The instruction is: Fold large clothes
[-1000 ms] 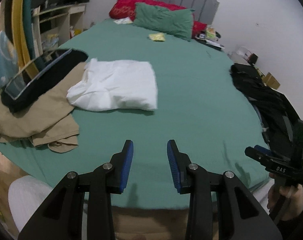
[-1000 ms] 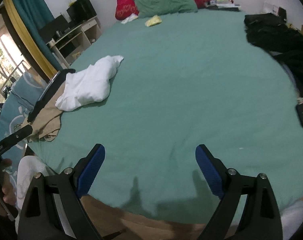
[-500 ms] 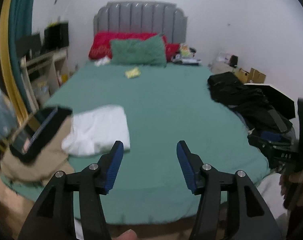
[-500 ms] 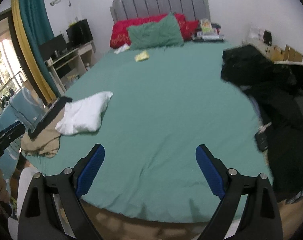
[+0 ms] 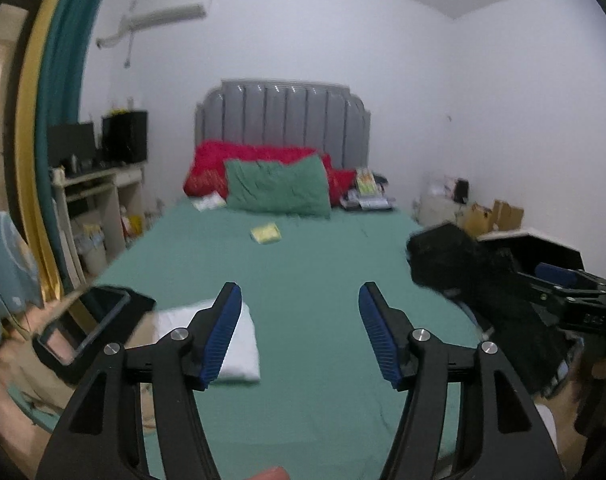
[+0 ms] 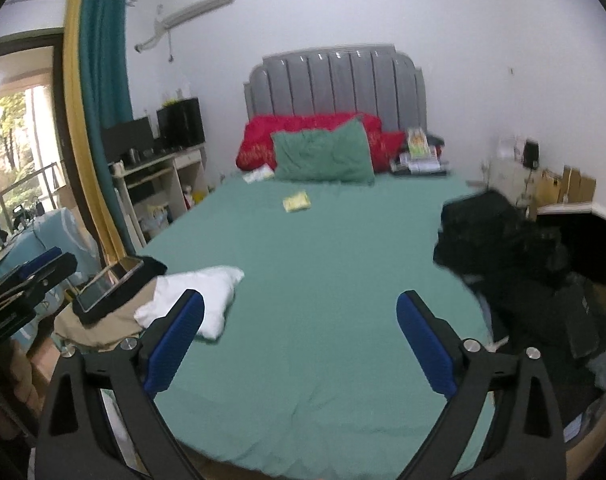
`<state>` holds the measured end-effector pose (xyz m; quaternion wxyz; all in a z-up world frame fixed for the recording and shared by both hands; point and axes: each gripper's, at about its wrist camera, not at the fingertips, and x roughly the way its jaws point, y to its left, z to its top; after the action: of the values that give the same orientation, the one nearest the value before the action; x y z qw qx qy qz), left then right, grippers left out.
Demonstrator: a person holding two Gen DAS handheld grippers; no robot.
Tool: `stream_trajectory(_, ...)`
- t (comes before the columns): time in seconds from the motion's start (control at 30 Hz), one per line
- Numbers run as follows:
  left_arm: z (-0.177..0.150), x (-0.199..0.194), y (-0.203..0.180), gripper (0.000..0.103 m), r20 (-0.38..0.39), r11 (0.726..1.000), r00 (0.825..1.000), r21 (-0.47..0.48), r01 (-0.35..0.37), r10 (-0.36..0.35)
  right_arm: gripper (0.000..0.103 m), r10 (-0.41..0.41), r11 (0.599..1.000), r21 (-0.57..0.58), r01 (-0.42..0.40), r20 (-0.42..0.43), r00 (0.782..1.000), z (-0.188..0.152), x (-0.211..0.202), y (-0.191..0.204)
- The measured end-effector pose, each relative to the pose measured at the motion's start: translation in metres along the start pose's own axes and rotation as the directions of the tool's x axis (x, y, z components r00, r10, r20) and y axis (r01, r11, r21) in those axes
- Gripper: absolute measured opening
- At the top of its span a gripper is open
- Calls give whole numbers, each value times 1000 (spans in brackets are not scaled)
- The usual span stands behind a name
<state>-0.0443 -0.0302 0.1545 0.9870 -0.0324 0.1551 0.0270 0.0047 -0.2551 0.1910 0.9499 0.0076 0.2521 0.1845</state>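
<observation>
A folded white garment (image 5: 239, 344) (image 6: 201, 300) lies at the left side of the green bed (image 5: 315, 280) (image 6: 323, 272), beside tan clothes (image 6: 95, 330). A heap of black clothes (image 5: 483, 296) (image 6: 535, 276) lies on the bed's right edge. My left gripper (image 5: 299, 334) is open and empty, held above the foot of the bed. My right gripper (image 6: 299, 344) is wide open and empty, also above the foot of the bed. The right gripper shows at the right of the left wrist view (image 5: 563, 292); the left gripper shows at the left edge of the right wrist view (image 6: 27, 280).
A black tablet-like device (image 6: 111, 284) rests on the tan clothes. A green pillow (image 5: 279, 188) and red pillows (image 5: 211, 168) lie by the grey headboard (image 6: 335, 84). A small yellow item (image 5: 266, 233) lies mid-bed. Shelves (image 6: 159, 184) stand left; boxes (image 6: 571, 188) stand right.
Both grippers have pulled back and tilted up from looking down at the bed to looking level across the room. The left gripper has opened wider.
</observation>
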Motion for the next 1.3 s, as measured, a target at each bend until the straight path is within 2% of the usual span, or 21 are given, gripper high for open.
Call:
stream_trajectory(0.07, 1, -1, 4, 65, 15, 1000, 1000, -10, -11, 11, 102, -5, 1000, -20, 6, 39, 999, 5, -4, 9)
stream_trajectory(0.13, -1, -2, 10, 65, 21, 999, 999, -26, -28, 28, 102, -23, 999, -22, 25, 59, 998, 7, -4, 14)
stream_trajectory(0.2, -5, -2, 15, 65, 26, 999, 1000, -34, -14, 15, 102, -26, 999, -16, 27, 72, 997, 5, 1, 18)
stream_trajectory(0.33, -13, 3, 26, 65, 7, 999, 1000, -44, 26, -26, 102, -22, 1000, -20, 23, 45, 999, 0, 13, 28)
stream_trajectory(0.63, -23, 13, 38, 65, -15, 998, 1000, -58, -8, 7, 102, -3, 999, -37, 4, 11, 1000, -13, 30, 42)
stream_trajectory(0.93, -33, 26, 51, 65, -41, 996, 999, -85, -8, 5, 102, 6, 1000, -31, -6, -23, 1000, -22, 53, 44)
stream_trajectory(1.07, -38, 28, 55, 65, -40, 995, 999, -92, -29, 25, 102, 9, 1000, -27, -10, -41, 999, -25, 57, 44)
stream_trajectory(1.3, -37, 31, 55, 65, -54, 995, 998, -96, -26, 21, 102, 12, 1000, -22, -13, -43, 999, -24, 57, 43)
